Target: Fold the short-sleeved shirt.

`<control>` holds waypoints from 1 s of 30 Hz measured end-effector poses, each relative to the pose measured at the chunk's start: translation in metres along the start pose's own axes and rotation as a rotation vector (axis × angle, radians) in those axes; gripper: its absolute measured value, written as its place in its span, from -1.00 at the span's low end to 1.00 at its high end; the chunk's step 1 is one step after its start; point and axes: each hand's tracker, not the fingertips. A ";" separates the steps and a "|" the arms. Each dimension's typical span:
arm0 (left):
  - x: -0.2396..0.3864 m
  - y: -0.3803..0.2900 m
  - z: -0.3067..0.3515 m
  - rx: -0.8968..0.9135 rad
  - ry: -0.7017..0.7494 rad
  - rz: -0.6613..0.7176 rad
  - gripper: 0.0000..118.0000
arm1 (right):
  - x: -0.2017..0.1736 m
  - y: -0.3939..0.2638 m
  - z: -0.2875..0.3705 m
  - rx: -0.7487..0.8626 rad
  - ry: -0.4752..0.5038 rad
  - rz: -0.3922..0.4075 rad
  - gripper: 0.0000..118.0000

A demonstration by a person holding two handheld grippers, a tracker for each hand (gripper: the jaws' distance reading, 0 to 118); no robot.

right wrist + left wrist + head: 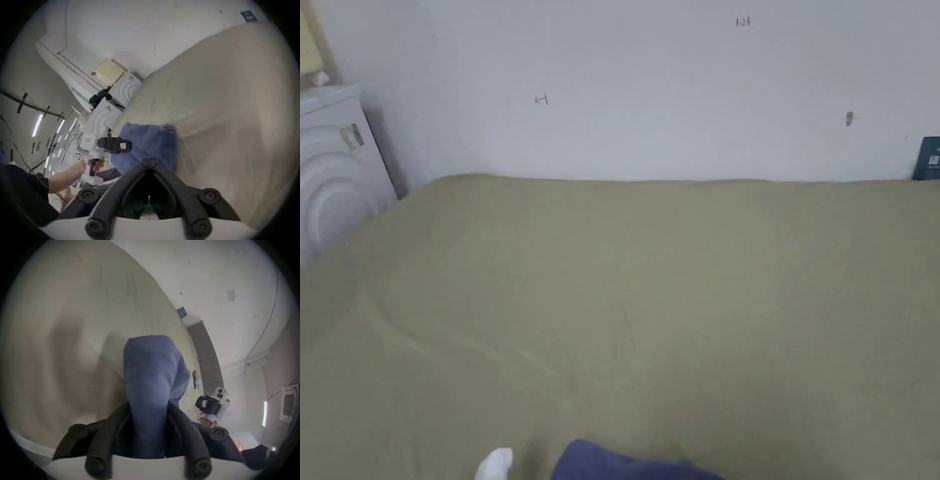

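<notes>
Pinching a bunched fold of the blue short-sleeved shirt [146,386], the left hand-held gripper [148,431] has both jaws pressed on the cloth. The shirt hangs over the near edge of an olive-green bed [650,281], at 6 o'clock in the head view. The right hand-held gripper [150,162] has its jaws pressed together, their tips meeting at the shirt's edge; whether cloth sits between them cannot be told. A white wall [675,94] stands at 12 o'clock.
</notes>
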 end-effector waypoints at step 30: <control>0.032 0.021 0.248 0.485 0.554 -0.197 -0.30 | -0.097 0.025 0.095 0.188 -0.298 0.297 -1.00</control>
